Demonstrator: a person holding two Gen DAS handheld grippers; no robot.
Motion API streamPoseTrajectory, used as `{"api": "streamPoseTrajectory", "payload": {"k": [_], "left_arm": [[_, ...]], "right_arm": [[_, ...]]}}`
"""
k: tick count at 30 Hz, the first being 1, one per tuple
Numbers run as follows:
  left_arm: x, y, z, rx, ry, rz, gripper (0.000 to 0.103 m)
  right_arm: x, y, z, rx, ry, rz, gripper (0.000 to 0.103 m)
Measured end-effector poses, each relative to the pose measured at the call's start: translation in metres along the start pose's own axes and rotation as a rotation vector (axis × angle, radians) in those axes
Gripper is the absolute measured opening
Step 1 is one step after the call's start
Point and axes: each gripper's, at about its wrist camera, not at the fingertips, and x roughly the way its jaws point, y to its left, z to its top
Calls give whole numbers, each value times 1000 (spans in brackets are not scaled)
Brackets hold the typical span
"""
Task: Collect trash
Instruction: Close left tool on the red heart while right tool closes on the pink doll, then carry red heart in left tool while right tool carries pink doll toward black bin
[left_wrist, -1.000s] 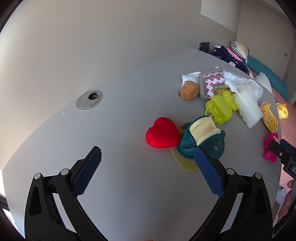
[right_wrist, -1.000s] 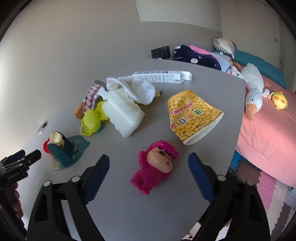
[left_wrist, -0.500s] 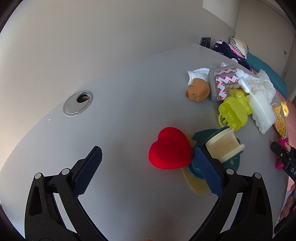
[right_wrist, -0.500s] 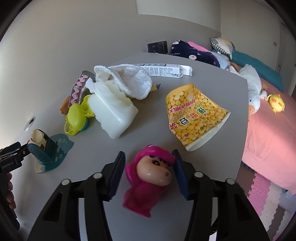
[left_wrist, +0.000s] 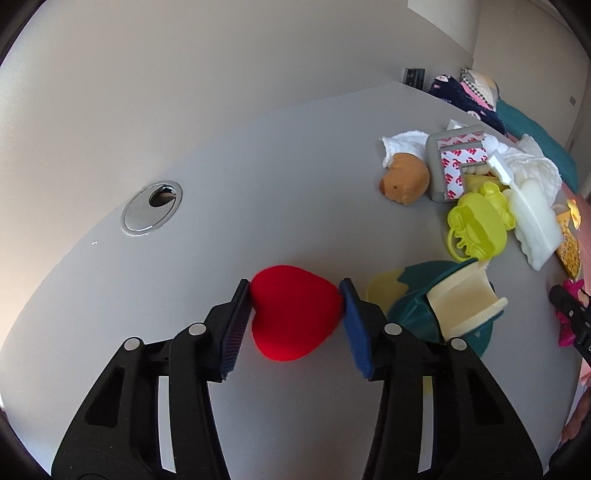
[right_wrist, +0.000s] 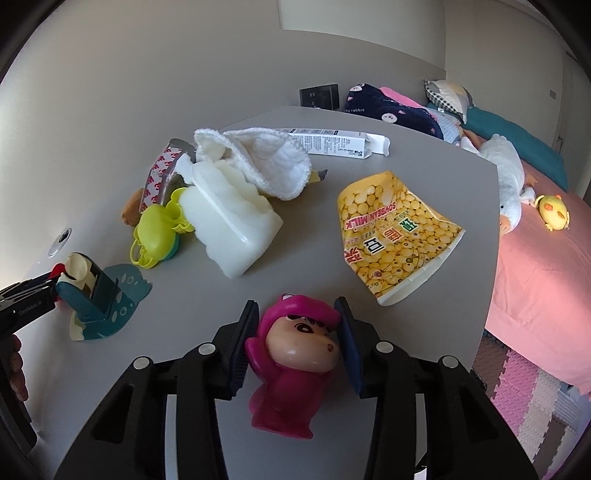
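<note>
In the left wrist view, the left gripper (left_wrist: 295, 295) has its jaws closing on the red heart (left_wrist: 295, 317), which lies flat on the grey table (left_wrist: 258, 166). Both blue pads touch the two round lobes of the heart, one on each side, and the point of the heart is directed toward the camera. The heart looks soft and light, perhaps foam or felt, so I think it will give a little under pressure and not slip easily; the wide lobes are a good place to hold it. Just to the right stands the teal holder (left_wrist: 424, 314) with a cream roll on it, near the right pad but not touching the heart. In the right wrist view, the right gripper (right_wrist: 295, 321) has its jaws closing around the pink figurine (right_wrist: 291, 362), which is between them at the level of its hood and face. The left pad presses the side of the hood, and the right pad appears to touch the other side. The figurine seems to be hard, smooth plastic, light but a bit slippery, so the head, its widest part, is the sensible place to grip. The yellow soybean milk cup (right_wrist: 395, 236) lies on its side beyond the jaws, apart from them.
</note>
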Motion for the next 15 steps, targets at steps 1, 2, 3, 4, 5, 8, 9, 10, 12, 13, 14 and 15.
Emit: {"api": "streamPoseTrajectory", "payload": {"k": [1, 2, 3, 4, 5, 8, 9, 10, 12, 13, 14, 15], "left_arm": [[-1, -1, -1, 0, -3, 3, 48], [-1, -1, -2, 1, -4, 6, 48], [-3, -1, -4, -1, -6, 8, 47], [-4, -1, -5, -9, -6, 6, 47], [-5, 0, -6, -13, -7, 6, 47], [-12, 0, -7, -13, -26, 9, 47], [-16, -1, -7, -13, -33, 7, 47], [-20, -1, -7, -14, -41, 3, 47], [-29, -4, -6, -9, -58, -2, 47], [-34, -5, -5, -8, -67, -3, 47], [-39, -6, -5, -8, -75, -6, 47], [-42, -7, -4, -8, -79, -9, 47]], "right_arm": [[0, 0, 0, 5, 1, 8, 44], [-2, 0, -1, 9, 2, 17, 44], [-2, 0, -1, 10, 2, 21, 44], [-4, 0, -2, 10, 1, 25, 44], [-5, 0, -2, 13, -1, 30, 43], [-12, 0, -2, 19, -9, 41, 43], [-15, -1, -2, 20, -14, 42, 43], [-18, -1, -1, 22, -18, 44, 43], [-22, -3, -1, 27, -24, 46, 43], [-25, -4, -1, 29, -28, 47, 43], [-27, -5, 0, 31, -31, 49, 43], [-31, -6, 0, 31, -37, 49, 43]]}}
